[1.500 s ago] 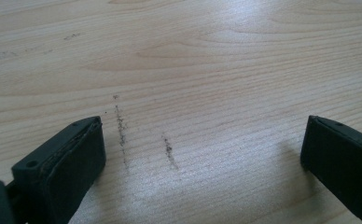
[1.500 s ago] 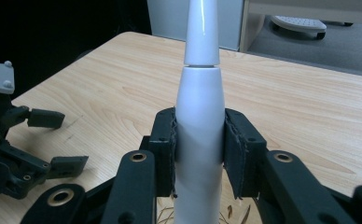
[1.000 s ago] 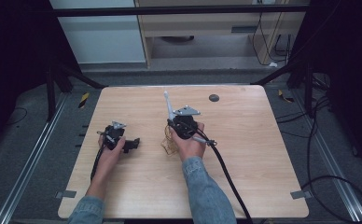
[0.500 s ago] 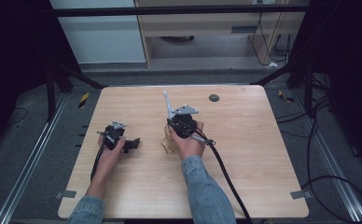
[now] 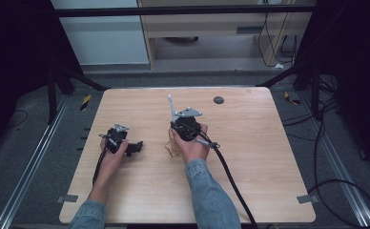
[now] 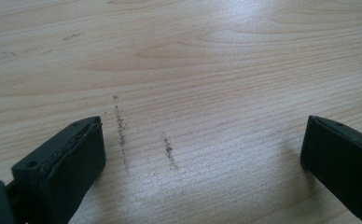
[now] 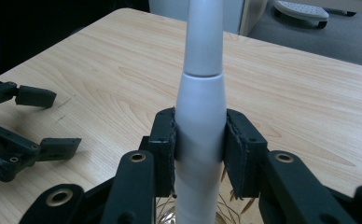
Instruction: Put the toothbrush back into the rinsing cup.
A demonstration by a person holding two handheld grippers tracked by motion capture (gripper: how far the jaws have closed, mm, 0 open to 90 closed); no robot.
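Right gripper (image 7: 200,140) fingers clamp a white tapered handle (image 7: 201,93), long axis upright; left gripper (image 6: 202,154), fingers wide apart and empty, rests beside it on the surface (image 5: 250,143).

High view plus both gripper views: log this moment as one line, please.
left gripper: open, empty, low over table | right gripper: shut on white tool, upright | thin wires under right hand

White tapered handle (image 7: 201,116), upright, clamped between the right gripper's (image 7: 200,144) jaws, thin golden wire loops (image 7: 235,203) seen below
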